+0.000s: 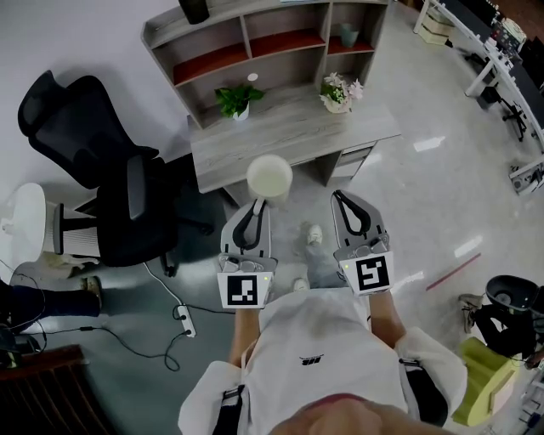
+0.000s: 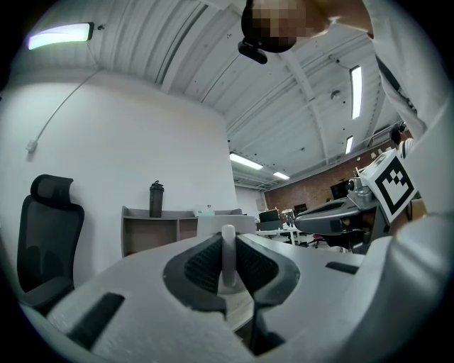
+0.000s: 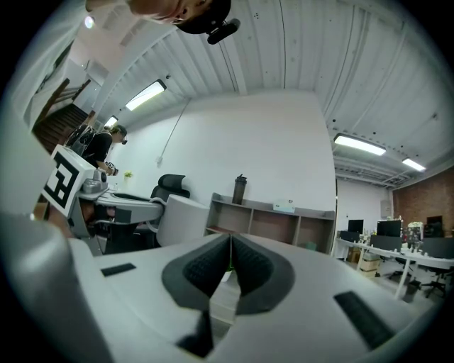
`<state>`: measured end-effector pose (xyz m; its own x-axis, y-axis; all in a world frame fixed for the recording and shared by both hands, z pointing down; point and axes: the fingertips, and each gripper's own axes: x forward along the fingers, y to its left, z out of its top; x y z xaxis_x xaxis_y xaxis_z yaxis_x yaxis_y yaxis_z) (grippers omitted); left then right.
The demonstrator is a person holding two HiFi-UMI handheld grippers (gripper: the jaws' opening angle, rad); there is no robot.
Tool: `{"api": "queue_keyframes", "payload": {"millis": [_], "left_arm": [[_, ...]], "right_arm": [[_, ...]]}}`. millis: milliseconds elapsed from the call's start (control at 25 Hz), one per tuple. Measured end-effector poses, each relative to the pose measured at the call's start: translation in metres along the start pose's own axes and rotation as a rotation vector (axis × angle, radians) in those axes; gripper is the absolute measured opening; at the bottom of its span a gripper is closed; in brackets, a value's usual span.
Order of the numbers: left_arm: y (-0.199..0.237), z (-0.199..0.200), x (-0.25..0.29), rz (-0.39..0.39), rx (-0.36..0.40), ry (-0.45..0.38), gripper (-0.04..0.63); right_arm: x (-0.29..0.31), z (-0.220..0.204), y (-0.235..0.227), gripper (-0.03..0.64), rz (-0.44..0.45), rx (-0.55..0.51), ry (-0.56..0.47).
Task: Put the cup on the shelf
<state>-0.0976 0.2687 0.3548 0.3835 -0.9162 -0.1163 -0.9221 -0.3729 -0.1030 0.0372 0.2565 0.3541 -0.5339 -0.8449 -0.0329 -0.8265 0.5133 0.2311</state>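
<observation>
While the person stands back from the desk (image 1: 289,140), the left gripper (image 1: 256,206) is clamped on the cup (image 1: 269,177) and holds it in the air in front of the body, well apart from the shelf (image 1: 255,44) at the back of the desk. The left gripper view shows the dark pads (image 2: 206,264) pressed on either side of a thin white upright piece. I take this to be the cup's handle, though it could be a strip of the wall. Gripping there would keep the pale body out beyond the jaw tips, free to be set down first. The right gripper (image 1: 358,206) hangs level just beside the left. Its jaws are closed on each other with nothing between them, probably because a cup this light needs only one tool. On the shelf, the red-floored compartments on the left and in the middle look bare. A small pot (image 1: 348,34) stands in the right one and a dark bottle (image 1: 194,10) on the top board. Two potted plants (image 1: 239,99) stand on the desk in front of the shelf, so the approach likely has to pass above or between them.
</observation>
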Motion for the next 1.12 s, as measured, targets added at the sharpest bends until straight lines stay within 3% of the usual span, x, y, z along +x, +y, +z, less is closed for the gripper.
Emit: {"api": "queue_keyframes", "payload": {"millis": [1120], "left_arm": [[0.043,-0.017,0.138,0.025,0.019,0.027,0.052]], "right_arm": [[0.122,-0.023,-0.086,0.031,0.047,0.024,0.004]]}}
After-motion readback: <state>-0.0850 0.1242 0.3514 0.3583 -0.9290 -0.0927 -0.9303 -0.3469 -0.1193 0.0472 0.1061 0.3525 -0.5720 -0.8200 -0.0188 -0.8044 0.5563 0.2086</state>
